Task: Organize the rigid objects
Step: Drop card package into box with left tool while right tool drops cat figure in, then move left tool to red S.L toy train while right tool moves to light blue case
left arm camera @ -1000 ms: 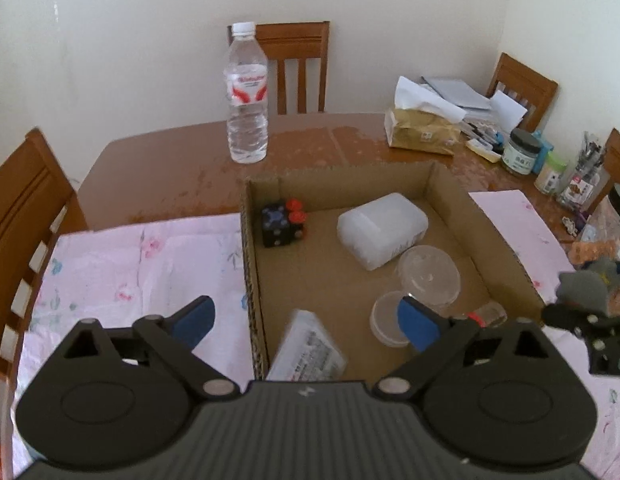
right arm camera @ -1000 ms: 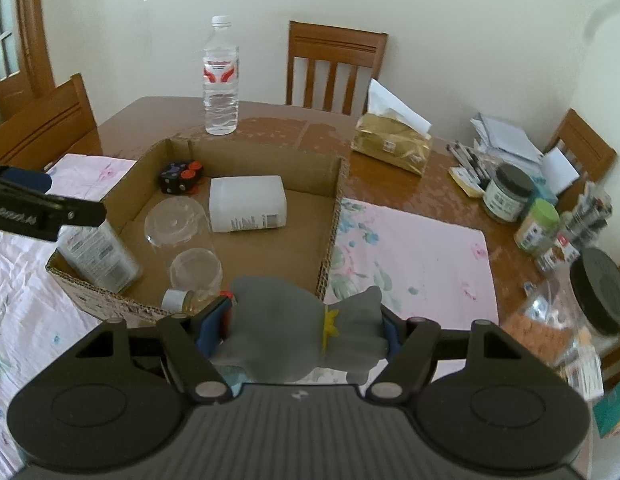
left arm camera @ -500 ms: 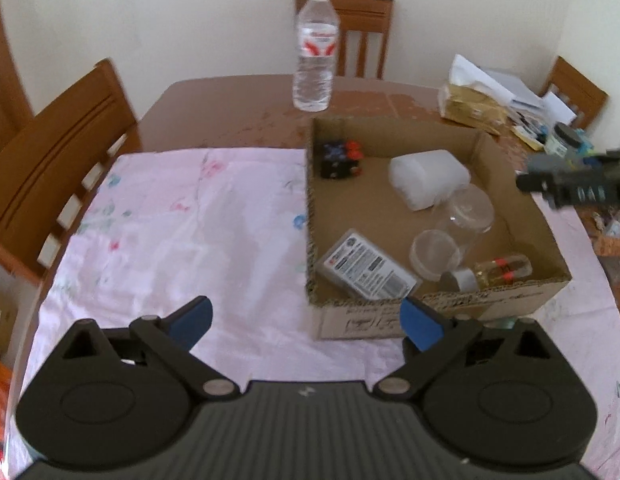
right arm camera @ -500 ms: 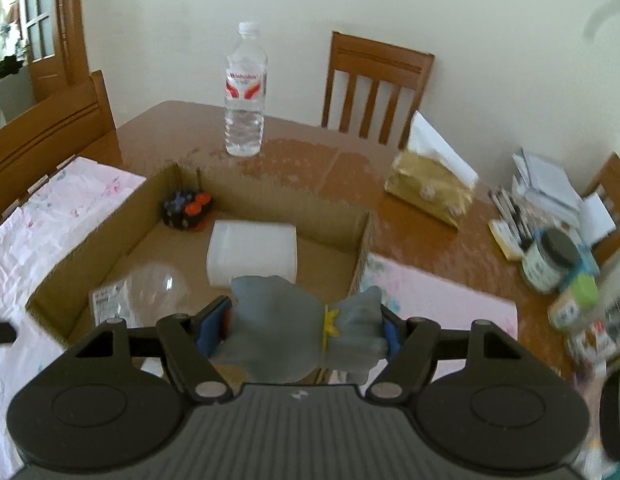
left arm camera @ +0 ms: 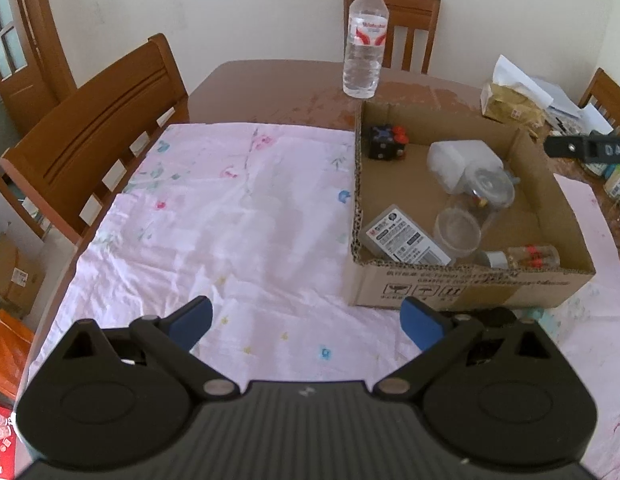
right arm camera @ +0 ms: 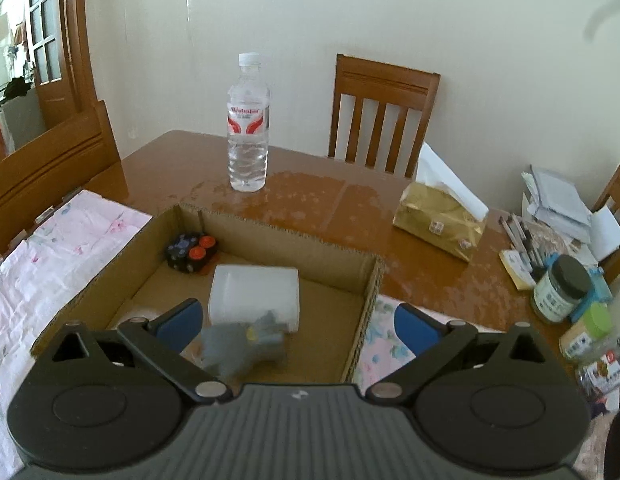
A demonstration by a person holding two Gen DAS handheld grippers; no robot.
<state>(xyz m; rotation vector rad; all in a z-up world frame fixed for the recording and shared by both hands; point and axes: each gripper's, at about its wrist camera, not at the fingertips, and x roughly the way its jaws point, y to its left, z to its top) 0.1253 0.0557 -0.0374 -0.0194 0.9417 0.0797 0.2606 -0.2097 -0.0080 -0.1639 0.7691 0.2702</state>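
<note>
Nearly done: right gripper (right arm camera: pixel 296 326) jaws opening, grey toy (right arm camera: pixel 242 346) dropping free into the box (right arm camera: pixel 373 276); left gripper (left arm camera: pixel 306 322) wide open, empty, cloth (left arm camera: pixel 230 216) bare.

Cardboard box (left arm camera: pixel 461 292), ahead-right of the wide-open left gripper (left arm camera: pixel 306 320); pink floral cloth (left arm camera: pixel 230 216) directly ahead beneath it.

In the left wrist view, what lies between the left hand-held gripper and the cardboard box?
Only bare pink flowered cloth lies between the open left hand-held gripper and the cardboard box; nothing else is there.
</note>
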